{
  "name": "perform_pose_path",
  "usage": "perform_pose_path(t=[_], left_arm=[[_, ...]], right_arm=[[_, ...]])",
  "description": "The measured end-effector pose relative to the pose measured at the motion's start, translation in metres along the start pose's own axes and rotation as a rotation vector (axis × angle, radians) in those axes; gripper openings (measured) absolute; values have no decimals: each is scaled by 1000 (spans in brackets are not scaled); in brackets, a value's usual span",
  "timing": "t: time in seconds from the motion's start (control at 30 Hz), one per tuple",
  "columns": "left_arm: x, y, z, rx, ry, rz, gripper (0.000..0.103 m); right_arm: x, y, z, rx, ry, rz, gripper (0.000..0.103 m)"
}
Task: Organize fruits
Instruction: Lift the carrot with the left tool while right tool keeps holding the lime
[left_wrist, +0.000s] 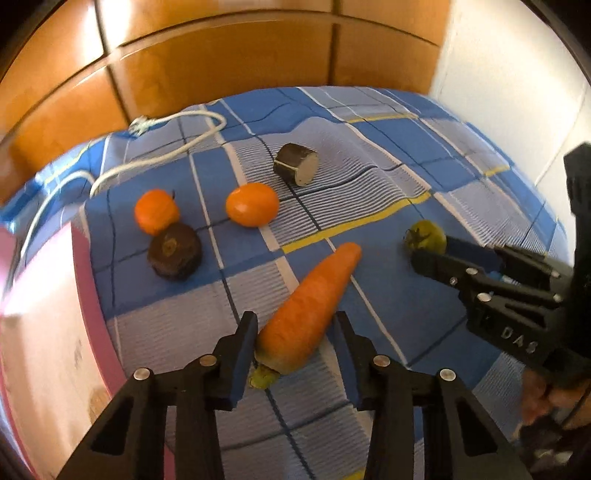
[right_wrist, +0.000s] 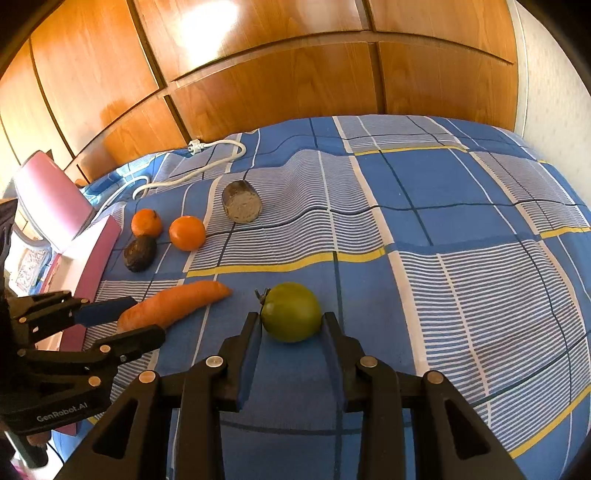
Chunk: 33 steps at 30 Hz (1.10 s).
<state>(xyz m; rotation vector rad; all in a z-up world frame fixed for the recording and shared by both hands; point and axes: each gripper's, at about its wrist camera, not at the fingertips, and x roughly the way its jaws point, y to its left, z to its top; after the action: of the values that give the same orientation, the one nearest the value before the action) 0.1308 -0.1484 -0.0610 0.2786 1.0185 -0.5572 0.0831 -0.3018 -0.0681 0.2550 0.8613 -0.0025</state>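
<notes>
The left gripper (left_wrist: 295, 328) is clamping its jaws on the stiff, tapered orange carrot's (left_wrist: 314, 306) thick end, while the right gripper (right_wrist: 291, 325) is pinching the smooth, round green tomato (right_wrist: 291, 312), which is looking slippery and bruisable.

In my left wrist view, my right gripper (left_wrist: 428, 254) covers the near side of the green tomato (left_wrist: 424, 236), and the hand (left_wrist: 543, 398) behind it at lower right is a blur. The pink box (left_wrist: 40, 325) is cut by the left edge. My left finger (left_wrist: 240, 354) hides part of the carrot's (left_wrist: 310, 306) stem end.
</notes>
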Motion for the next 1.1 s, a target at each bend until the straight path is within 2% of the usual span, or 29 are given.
perform_pose_path(t=[0.07, 0.17, 0.53, 0.8, 1.0, 1.1], left_arm=[[-5, -2, -5, -39, -8, 1, 36], [-13, -2, -16, -112, -16, -24, 35], [-31, -5, -50, -265, -51, -46, 35], [-36, -12, -59, -263, -72, -21, 35], [-29, -15, -57, -238, -56, -17, 35], [-28, -22, -58, -206, -70, 19, 35]], right_arm=[[-1, 1, -1, -3, 4, -1, 33], [-2, 2, -2, -8, 9, 2, 33], [-9, 16, -14, -48, 33, 15, 33], [-16, 18, -21, -56, 47, 12, 33], [-18, 20, -24, -63, 53, 12, 33], [-19, 20, -25, -65, 55, 9, 33]])
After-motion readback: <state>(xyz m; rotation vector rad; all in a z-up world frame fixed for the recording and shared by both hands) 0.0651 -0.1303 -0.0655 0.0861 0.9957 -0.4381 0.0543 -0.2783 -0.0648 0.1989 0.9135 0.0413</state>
